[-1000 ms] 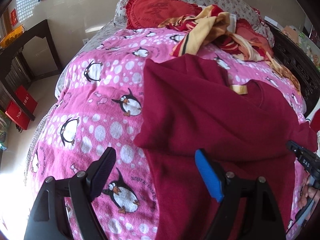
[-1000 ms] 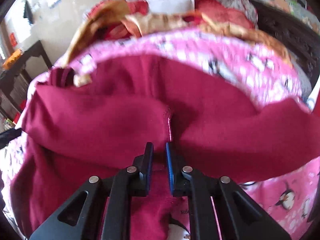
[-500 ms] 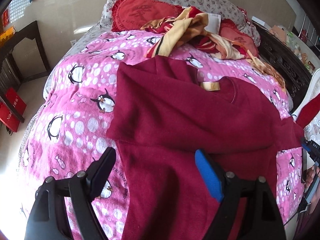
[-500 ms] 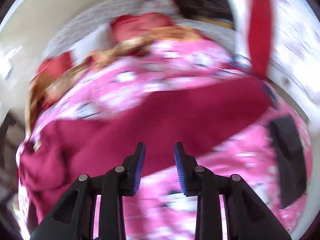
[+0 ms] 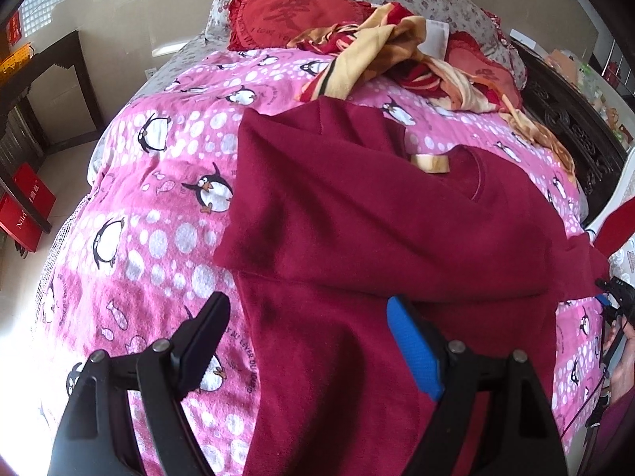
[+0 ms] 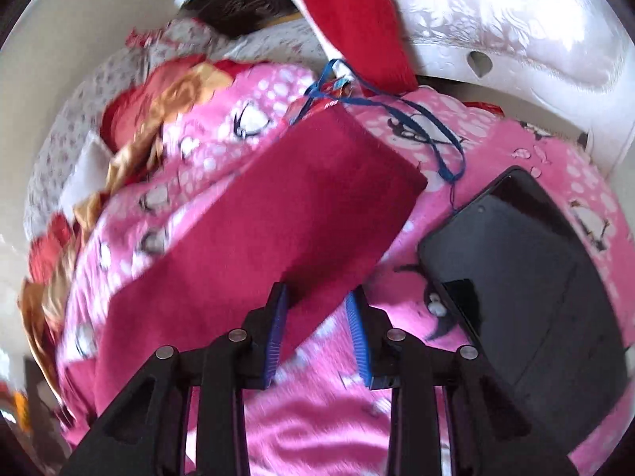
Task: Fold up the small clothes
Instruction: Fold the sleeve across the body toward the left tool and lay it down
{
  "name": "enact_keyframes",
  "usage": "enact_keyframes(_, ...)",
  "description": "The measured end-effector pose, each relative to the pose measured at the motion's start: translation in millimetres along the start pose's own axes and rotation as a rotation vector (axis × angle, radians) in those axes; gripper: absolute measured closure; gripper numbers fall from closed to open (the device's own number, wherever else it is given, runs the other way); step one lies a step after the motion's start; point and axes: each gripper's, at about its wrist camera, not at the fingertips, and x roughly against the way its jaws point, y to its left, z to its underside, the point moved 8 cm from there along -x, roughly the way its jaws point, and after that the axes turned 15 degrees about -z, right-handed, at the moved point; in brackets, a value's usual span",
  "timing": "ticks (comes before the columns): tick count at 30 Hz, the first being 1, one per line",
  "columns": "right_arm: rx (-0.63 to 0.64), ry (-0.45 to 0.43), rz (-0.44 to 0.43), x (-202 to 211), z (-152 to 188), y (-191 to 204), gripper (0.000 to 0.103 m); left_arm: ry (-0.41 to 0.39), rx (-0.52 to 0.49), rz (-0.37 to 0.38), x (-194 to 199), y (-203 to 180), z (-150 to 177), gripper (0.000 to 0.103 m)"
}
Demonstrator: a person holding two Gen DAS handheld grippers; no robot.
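A dark red sweater (image 5: 357, 238) lies on a pink penguin-print bedspread (image 5: 151, 214), its left sleeve folded across the body. My left gripper (image 5: 305, 341) is open and empty, hovering above the sweater's lower left part. My right gripper (image 6: 317, 329) is open over the sweater's right sleeve (image 6: 278, 230), whose lower edge lies between the jaws. The right gripper also shows at the right edge of the left wrist view (image 5: 615, 301).
Red heart cushions (image 5: 289, 16) and a crumpled yellow-red cloth (image 5: 397, 47) lie at the head of the bed. A black phone or tablet (image 6: 528, 277) and a blue lanyard (image 6: 428, 131) lie beside the sleeve. Dark wooden furniture (image 5: 43, 79) stands at left.
My right gripper let go of the sweater, opened and swung right to the outstretched right sleeve. My left gripper stayed open and shifted slightly right over the sweater.
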Motion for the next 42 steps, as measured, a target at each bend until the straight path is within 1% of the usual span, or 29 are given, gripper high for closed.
enact_keyframes(2,-0.015,-0.030,-0.011,-3.5,-4.9,0.8,0.080,0.004,0.002,-0.004,-0.9,2.8,0.3,0.018)
enact_keyframes(4,-0.006,-0.050,-0.018,-4.2,-9.4,4.0,0.092,0.005,0.005,-0.006,-1.3,6.2,0.0,0.018)
enact_keyframes(5,0.015,-0.065,-0.024,-1.6,-13.0,8.6,0.101,0.002,0.009,-0.006,-0.8,8.0,-0.3,0.018)
enact_keyframes(7,0.052,-0.099,-0.049,11.0,-17.5,21.4,0.102,-0.001,0.019,-0.003,0.3,11.9,-1.0,0.018)
enact_keyframes(10,0.172,-0.160,-0.115,44.5,-20.7,65.1,0.103,-0.007,0.032,0.003,1.4,18.0,-3.8,0.018)
enact_keyframes(13,0.350,-0.160,-0.224,75.2,-9.1,138.2,0.103,-0.020,0.048,0.008,3.1,24.0,-9.5,0.018)
enact_keyframes(14,0.419,-0.147,-0.283,84.9,0.8,171.0,0.103,-0.023,0.057,0.011,3.7,25.9,-11.5,0.018)
enact_keyframes(16,0.522,-0.096,-0.369,91.5,24.0,222.3,0.103,-0.027,0.079,0.022,5.0,29.7,-15.7,0.018)
enact_keyframes(17,0.582,-0.051,-0.420,91.0,43.0,252.6,0.103,-0.029,0.091,0.030,6.1,31.4,-17.6,0.018)
enact_keyframes(19,0.665,0.032,-0.501,83.3,80.7,299.7,0.103,-0.036,0.107,0.043,8.7,33.5,-20.9,0.018)
enact_keyframes(20,0.709,0.087,-0.538,74.6,107.4,323.6,0.103,-0.039,0.112,0.046,9.8,34.4,-22.1,0.018)
enact_keyframes(22,0.775,0.175,-0.586,55.0,156.6,356.8,0.103,-0.045,0.116,0.052,11.5,35.3,-24.6,0.018)
enact_keyframes(23,0.818,0.223,-0.598,40.0,188.3,373.0,0.103,-0.047,0.119,0.055,11.8,35.5,-25.5,0.018)
enact_keyframes(24,0.850,0.255,-0.599,26.5,213.0,382.6,0.103,-0.047,0.122,0.061,11.7,35.4,-26.4,0.018)
enact_keyframes(25,0.878,0.288,-0.598,12.2,237.9,389.7,0.103,-0.046,0.126,0.069,11.0,34.9,-27.0,0.018)
enact_keyframes(26,0.910,0.347,-0.591,-7.8,270.0,394.3,0.101,-0.042,0.128,0.078,9.8,33.7,-27.4,0.018)
enact_keyframes(27,0.937,0.425,-0.574,-28.4,298.3,394.8,0.096,-0.037,0.128,0.084,8.5,32.7,-27.5,0.018)
enact_keyframes(28,0.941,0.477,-0.552,-43.2,317.9,390.7,0.095,-0.033,0.127,0.090,7.5,31.1,-27.7,0.018)
enact_keyframes(29,0.949,0.564,-0.531,-61.1,341.2,384.4,0.094,-0.031,0.124,0.094,6.8,29.7,-28.2,0.018)
enact_keyframes(30,0.947,0.620,-0.514,-70.4,354.5,378.1,0.094,-0.032,0.122,0.101,6.8,28.2,-28.6,0.018)
enact_keyframes(31,0.943,0.639,-0.500,-73.9,359.4,373.0,0.094,-0.033,0.120,0.111,7.0,26.3,-28.8,0.018)
enact_keyframes(33,0.943,0.633,-0.515,-68.0,357.3,367.8,0.092,-0.036,0.113,0.137,7.2,20.5,-30.3,0.018)
enact_keyframes(35,0.946,0.609,-0.523,-50.9,349.8,360.4,0.088,-0.037,0.099,0.150,6.1,11.1,-32.0,0.018)
enact_keyframes(37,0.928,0.587,-0.528,-41.0,333.4,357.0,0.088,-0.041,0.075,0.158,5.5,-3.0,-34.5,0.018)
enact_keyframes(39,0.884,0.567,-0.537,-26.3,313.3,352.1,0.086,-0.028,0.024,0.184,2.1,-24.7,-35.6,0.018)
enact_keyframes(42,0.824,0.528,-0.535,-11.1,283.8,336.9,0.085,-0.006,-0.028,0.175,-10.2,-53.5,-37.5,0.019)
